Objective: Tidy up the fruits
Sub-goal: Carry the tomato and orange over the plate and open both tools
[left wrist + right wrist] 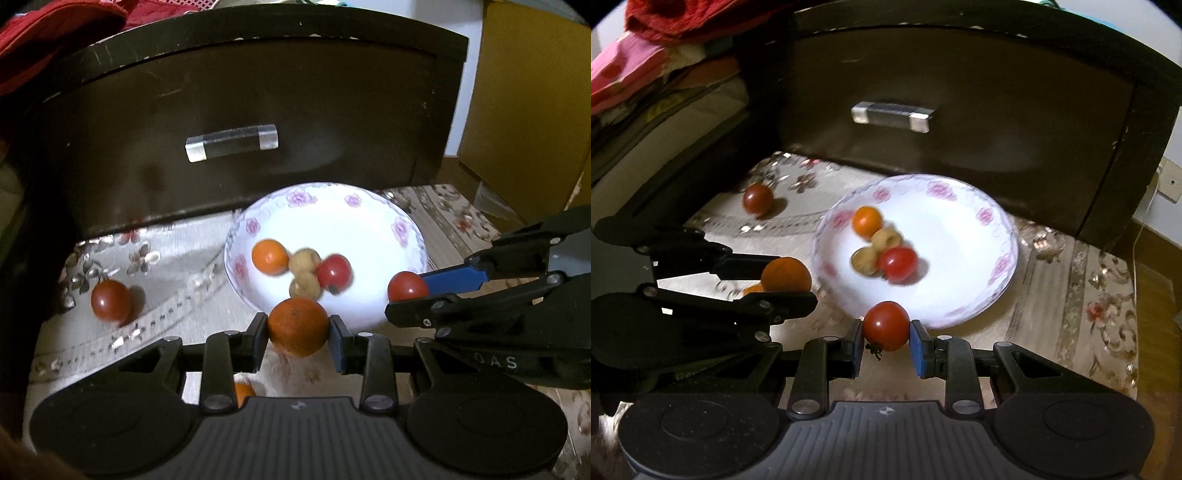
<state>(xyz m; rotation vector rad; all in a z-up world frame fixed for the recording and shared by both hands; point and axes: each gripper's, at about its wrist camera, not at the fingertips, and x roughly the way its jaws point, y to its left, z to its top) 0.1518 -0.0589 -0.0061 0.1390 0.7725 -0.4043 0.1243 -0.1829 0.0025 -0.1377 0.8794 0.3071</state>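
Closest in the left wrist view, the left gripper (298,334) has its two black fingers pressed against the sides of a round orange fruit (298,326) with a matte, slightly pitted skin. The fruit sits at the near edge of the plate. Below it, between the gripper's arms, a sliver of another small orange fruit (243,392) lies on the cloth.

Closest in the right wrist view, the right gripper (886,341), with blue-padded fingers, is clamped on a glossy red cherry tomato (887,325) whose dark stem end points down. It too is at the plate's near rim. In this view the left gripper appears at the left side, holding its orange fruit just beside the plate.

Beyond both grippers lies a shallow round white plate (964,236) with a smooth glazed surface and pink flowers printed around its rim. In it, bunched together left of centre, are a small orange fruit (867,222), two pale tan, rough-skinned round fruits (864,261) and a shiny red tomato (897,263). They are slightly blurred.

The plate rests on a beige woven tablecloth (1082,280) with a floral, glinting pattern. Farther left on the cloth, well apart from the plate, one more dark red tomato (758,199) sits alone.

Behind everything stands a dark brown drawer front (960,110), scuffed, with a clear rectangular handle (891,116) capped in metal at both ends.
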